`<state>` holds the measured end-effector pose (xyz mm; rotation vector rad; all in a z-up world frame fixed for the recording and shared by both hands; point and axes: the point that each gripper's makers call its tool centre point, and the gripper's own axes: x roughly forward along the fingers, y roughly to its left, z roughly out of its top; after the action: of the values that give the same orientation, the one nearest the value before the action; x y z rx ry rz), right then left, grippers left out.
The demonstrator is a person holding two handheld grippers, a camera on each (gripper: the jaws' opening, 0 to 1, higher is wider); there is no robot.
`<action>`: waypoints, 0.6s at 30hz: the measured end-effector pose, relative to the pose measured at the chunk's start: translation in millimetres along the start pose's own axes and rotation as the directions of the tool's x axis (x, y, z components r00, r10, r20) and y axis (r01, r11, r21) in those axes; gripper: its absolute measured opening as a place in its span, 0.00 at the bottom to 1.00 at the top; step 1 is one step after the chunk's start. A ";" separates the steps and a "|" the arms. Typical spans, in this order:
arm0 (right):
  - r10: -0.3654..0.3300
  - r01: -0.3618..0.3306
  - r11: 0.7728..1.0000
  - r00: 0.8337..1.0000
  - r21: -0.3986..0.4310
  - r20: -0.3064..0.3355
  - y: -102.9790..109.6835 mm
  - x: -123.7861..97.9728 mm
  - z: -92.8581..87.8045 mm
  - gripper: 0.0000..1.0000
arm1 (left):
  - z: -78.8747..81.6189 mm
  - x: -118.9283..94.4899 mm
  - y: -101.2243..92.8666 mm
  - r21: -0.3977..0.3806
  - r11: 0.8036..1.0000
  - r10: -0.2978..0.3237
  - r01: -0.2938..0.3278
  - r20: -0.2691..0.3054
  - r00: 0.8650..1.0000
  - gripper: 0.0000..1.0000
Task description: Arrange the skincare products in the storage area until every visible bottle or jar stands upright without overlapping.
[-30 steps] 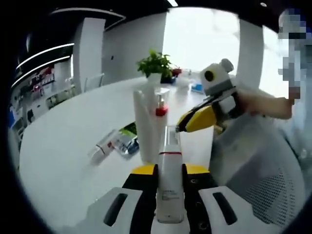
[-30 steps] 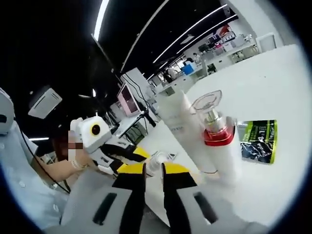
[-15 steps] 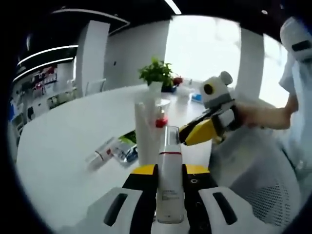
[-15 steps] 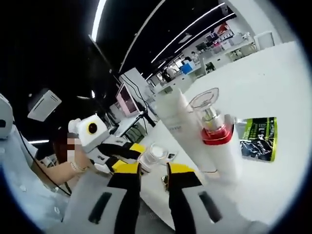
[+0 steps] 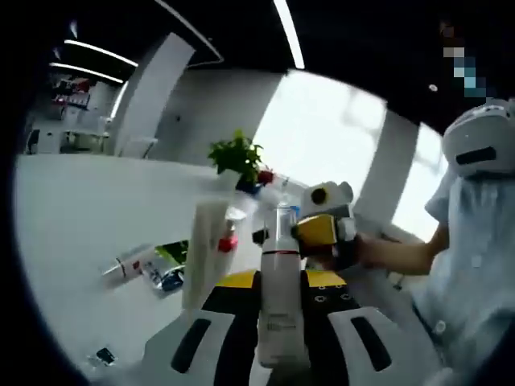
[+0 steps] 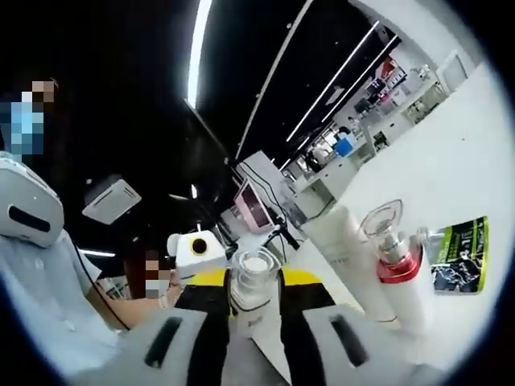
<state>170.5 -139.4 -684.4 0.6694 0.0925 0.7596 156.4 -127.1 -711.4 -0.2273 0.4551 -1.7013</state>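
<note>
Holding the pump bottle (image 5: 279, 297) between my left gripper's (image 5: 279, 322) jaws, I have my right gripper (image 6: 253, 310) clamped on its clear cap (image 6: 254, 277), so both tools grip one thing off the table (image 5: 72, 241). My right gripper (image 5: 320, 232) shows yellow just past the cap in the left gripper view.

The worst I can picture is the two hands pulling apart or twisting unevenly: the cap could pop off, or the smooth bottle could slide in the jaws and tip. Setting it down is risky too. The tall tube (image 6: 348, 261) and the red-collared pump (image 6: 396, 261) stand touching each other, so a careless swing could knock them over. The fallen tube (image 5: 127, 262) and the green sachet (image 5: 172, 254) lie close to the standing pair, and a bottle planted on either would lean or overlap.

The table is white, glossy and curved at its edge, so a base should sit flat but may skid. A plant (image 5: 235, 154) stands at the far side before a bright window. The room is a dim office with strip lights (image 6: 195, 50), desks and a monitor (image 6: 251, 211).
</note>
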 end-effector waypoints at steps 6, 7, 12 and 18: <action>-0.004 -0.002 0.997 0.998 -0.080 -0.067 2.8 2.5 -9.8 0.22 | -13.6 2.6 -1.6 0.053 0.999 0.010 -0.006 -0.082 0.997 0.17; -0.022 0.016 0.997 0.996 -0.080 -0.083 0.5 2.7 -13.3 0.21 | -17.2 2.7 1.3 0.085 0.996 0.032 -0.023 -0.104 0.994 0.17; -0.167 0.154 0.979 0.982 -0.135 -0.090 -19.4 -1.3 -16.2 0.20 | -26.1 10.5 16.7 0.216 0.966 0.175 -0.140 -0.153 0.973 0.19; -0.322 0.318 0.938 0.947 -0.140 -0.004 -27.4 -2.0 -7.4 0.20 | -23.4 22.6 26.0 0.385 0.876 0.371 -0.289 -0.157 0.915 0.21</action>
<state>183.3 -151.4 -706.8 0.4965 0.1676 0.4556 166.3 -148.4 -745.7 0.3008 0.3218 -1.4398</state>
